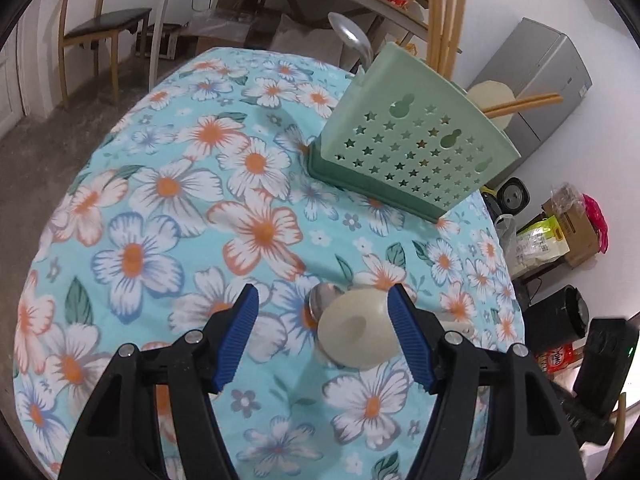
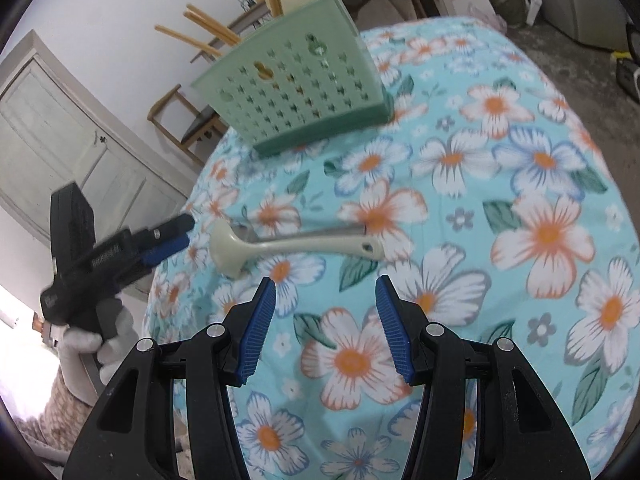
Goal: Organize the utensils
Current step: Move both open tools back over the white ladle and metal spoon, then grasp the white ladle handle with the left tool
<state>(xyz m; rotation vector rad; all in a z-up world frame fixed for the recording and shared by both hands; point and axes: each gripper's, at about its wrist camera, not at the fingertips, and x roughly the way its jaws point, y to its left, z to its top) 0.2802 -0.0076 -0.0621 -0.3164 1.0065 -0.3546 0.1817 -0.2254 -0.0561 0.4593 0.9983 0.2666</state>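
A cream ladle (image 2: 280,245) lies on the floral tablecloth (image 2: 520,184), with a metal spoon (image 2: 340,232) alongside its handle. In the left wrist view the ladle's bowl (image 1: 356,336) sits between the blue pads of my left gripper (image 1: 324,292), close to the right pad. The left pad is well clear, so the gripper is open. The spoon's bowl (image 1: 324,300) peeks out behind. My right gripper (image 2: 326,280) hovers open over the cloth, just short of the ladle handle. The green perforated utensil holder (image 1: 408,148) stands at the far side, holding chopsticks (image 1: 444,20), a metal spoon and a cream ladle.
From the right wrist view, the left gripper (image 2: 186,230) comes in from the left, held by a gloved hand (image 2: 104,340). The round table's edge drops to a concrete floor. Around it are a wooden chair (image 1: 100,28), a desk, a grey fridge (image 1: 536,80) and boxes (image 1: 560,232).
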